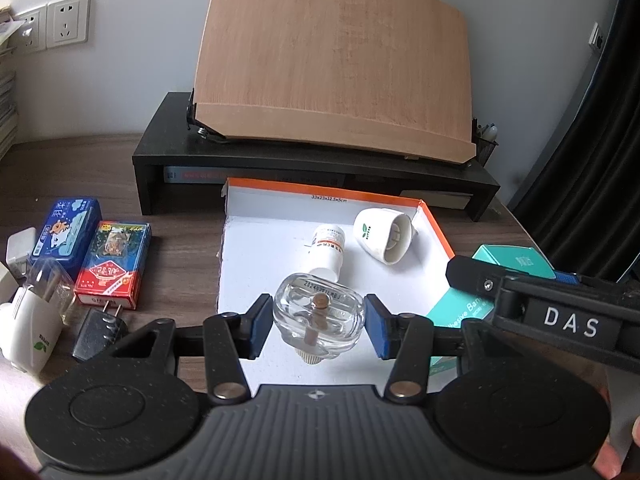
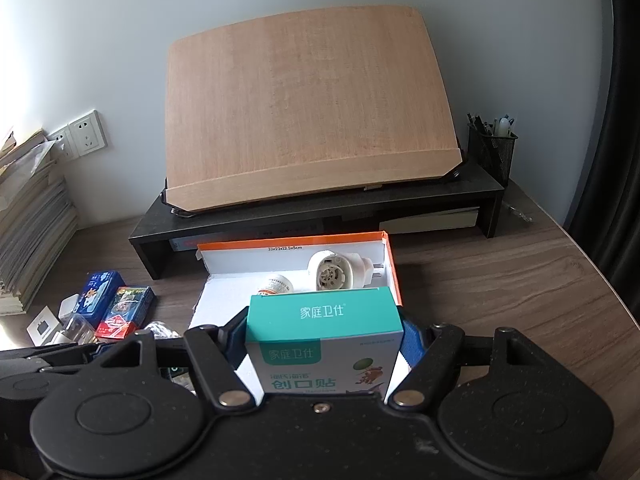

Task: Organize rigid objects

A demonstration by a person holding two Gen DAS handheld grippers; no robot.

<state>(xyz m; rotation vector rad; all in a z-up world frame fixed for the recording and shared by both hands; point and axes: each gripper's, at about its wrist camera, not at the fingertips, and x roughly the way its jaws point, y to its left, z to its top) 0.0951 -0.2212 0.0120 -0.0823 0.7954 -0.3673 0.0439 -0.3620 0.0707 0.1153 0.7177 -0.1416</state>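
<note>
Centrally on the desk (image 2: 500,280) lies the white, orange-rimmed tray (image 1: 436,224), holding a white plug-in device (image 1: 380,236) at far right and a pill bottle (image 1: 329,248) left of it. Near right, the right gripper (image 2: 323,338) clamps a teal plaster box (image 2: 324,340). Nearer, the left gripper (image 1: 318,326) grips a clear glass bottle (image 1: 318,316) above the tray floor
</note>
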